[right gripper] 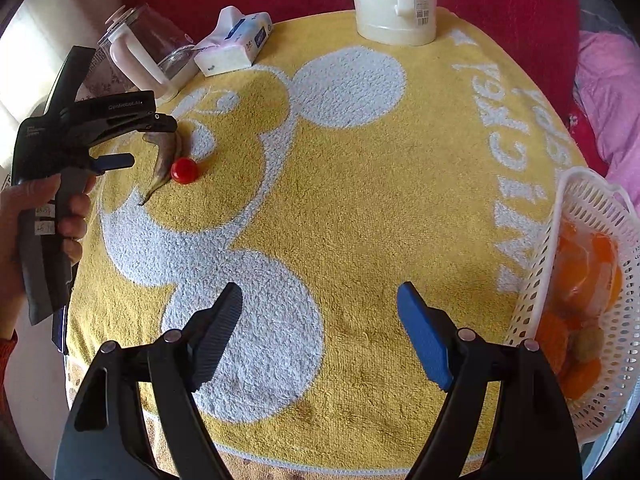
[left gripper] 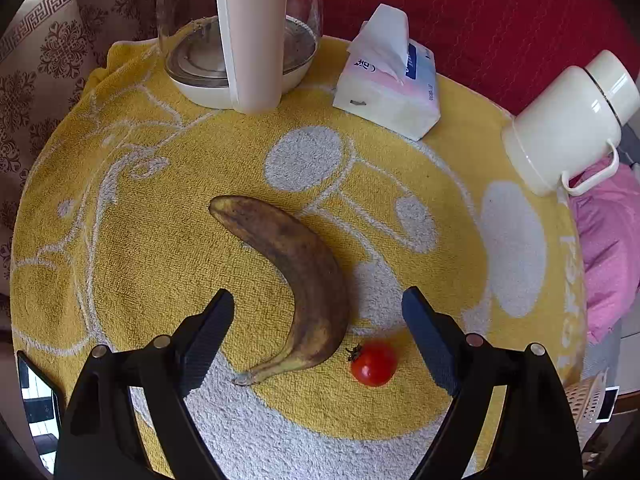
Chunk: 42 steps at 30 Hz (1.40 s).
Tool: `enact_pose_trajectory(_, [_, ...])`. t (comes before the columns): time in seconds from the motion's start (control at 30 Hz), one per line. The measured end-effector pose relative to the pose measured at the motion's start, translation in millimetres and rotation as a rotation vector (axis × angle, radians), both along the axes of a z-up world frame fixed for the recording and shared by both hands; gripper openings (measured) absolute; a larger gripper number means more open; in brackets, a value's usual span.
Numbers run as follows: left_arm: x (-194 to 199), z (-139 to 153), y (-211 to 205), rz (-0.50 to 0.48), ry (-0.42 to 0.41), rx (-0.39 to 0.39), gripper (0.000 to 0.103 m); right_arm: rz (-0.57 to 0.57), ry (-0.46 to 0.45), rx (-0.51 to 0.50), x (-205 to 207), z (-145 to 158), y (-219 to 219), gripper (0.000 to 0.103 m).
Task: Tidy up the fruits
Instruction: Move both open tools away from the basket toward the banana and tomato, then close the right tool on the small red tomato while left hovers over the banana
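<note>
A brown, overripe banana (left gripper: 296, 280) lies on the yellow towel (left gripper: 160, 240), stem toward me, with a small red tomato (left gripper: 374, 362) just right of the stem. My left gripper (left gripper: 318, 300) hangs open above them, its fingers straddling the banana's lower half and the tomato without touching either. In the right wrist view the same banana (right gripper: 166, 156) and tomato (right gripper: 185, 170) sit far left under the left gripper (right gripper: 154, 142), held by a hand (right gripper: 36, 216). My right gripper (right gripper: 320, 300) is open over bare towel. A white basket (right gripper: 592, 216) with orange fruits (right gripper: 592, 272) stands at the right edge.
At the back of the round table stand a glass kettle with a pink handle (left gripper: 240, 36), a tissue pack (left gripper: 388, 80) and a cream jug (left gripper: 572, 120). Red fabric (left gripper: 480, 20) lies behind, pink cloth (left gripper: 608, 240) to the right.
</note>
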<state>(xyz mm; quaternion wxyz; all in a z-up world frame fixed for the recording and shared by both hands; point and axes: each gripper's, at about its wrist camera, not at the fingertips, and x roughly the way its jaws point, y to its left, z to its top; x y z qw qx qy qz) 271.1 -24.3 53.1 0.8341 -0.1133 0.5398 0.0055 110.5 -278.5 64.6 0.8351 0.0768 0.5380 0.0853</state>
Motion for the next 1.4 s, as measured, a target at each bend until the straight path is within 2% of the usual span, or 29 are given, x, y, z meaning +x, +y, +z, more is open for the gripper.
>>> enact_pose_trajectory(0.07, [7.3,-4.1,0.6,0.005,0.002,0.002,0.085,0.002,0.001,-0.002,0.3,-0.7,0.6,0.081])
enact_pose_trajectory(0.13, [13.8,-8.8,0.0,0.005,0.008,0.003,0.077,0.005,0.0,-0.004,0.6,-1.3,1.5,0.081])
enact_pose_trajectory(0.2, [19.0,-13.3,-0.2,0.006,0.017,0.005,0.073,0.008,0.0,-0.007,1.3,-1.7,2.7,0.081])
enact_pose_trajectory(0.47, [26.6,-26.4,-1.7,0.012,0.017,0.031,0.064,0.017,0.001,-0.01,4.8,-3.1,7.0,0.081])
enact_pose_trajectory(0.57, [27.4,-28.2,-8.0,-0.005,0.007,0.071,0.062,0.022,0.0,-0.011,5.9,-3.4,9.5,0.081])
enact_pose_trajectory(0.63, [25.4,-29.0,-12.3,-0.018,0.001,0.115,0.053,0.026,0.0,-0.012,6.7,-3.8,11.8,0.081])
enact_pose_trajectory(0.67, [23.0,-28.7,-12.7,-0.026,-0.006,0.122,0.053,0.029,0.0,-0.012,7.1,-4.0,12.8,0.081])
enact_pose_trajectory(0.93, [10.8,-23.8,-13.4,-0.068,-0.02,0.13,0.041,0.059,0.0,-0.012,11.7,-4.9,25.0,0.081])
enact_pose_trajectory(1.4, [-26.9,-3.9,12.0,-0.078,-0.065,0.131,0.033,0.105,0.0,-0.017,24.3,-9.1,46.5,0.081])
